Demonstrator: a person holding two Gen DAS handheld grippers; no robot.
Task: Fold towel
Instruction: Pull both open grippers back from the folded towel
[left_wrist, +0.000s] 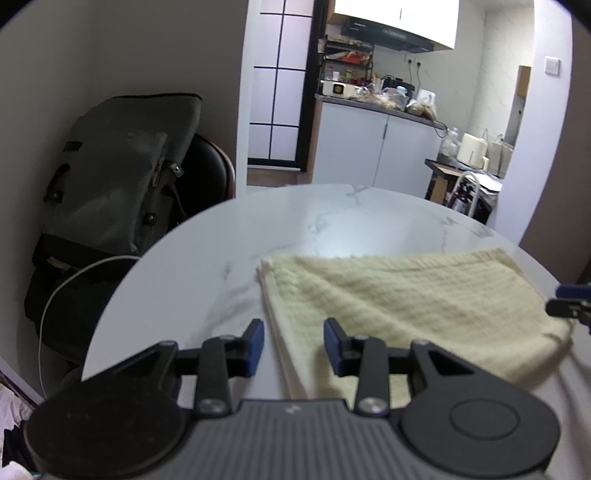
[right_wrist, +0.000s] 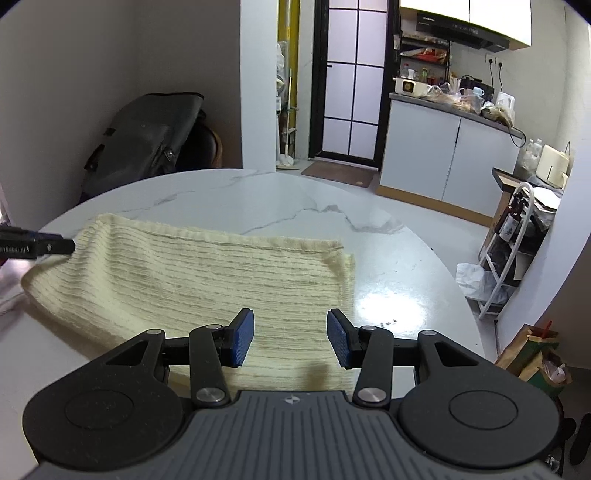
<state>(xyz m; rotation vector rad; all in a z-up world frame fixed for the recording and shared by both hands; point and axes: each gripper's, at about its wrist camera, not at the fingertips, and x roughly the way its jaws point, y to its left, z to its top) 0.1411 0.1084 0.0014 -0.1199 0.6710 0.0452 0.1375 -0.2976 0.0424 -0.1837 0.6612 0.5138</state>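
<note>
A round marble-topped desk (right_wrist: 295, 199) stands at the edge of a small kitchen, and on it lies the pale yellow towel (right_wrist: 207, 273), already doubled, its long axis running side to side across both views. The left tongs (left_wrist: 293, 343) hang wide apart and empty over the towel's left short edge; the right tongs (right_wrist: 290, 338) are equally spread and empty over its right end, near the front hem. Each end lies directly ahead of its own tongs, so neither is nearer; the next fold likely carries one short end over the other.
</note>
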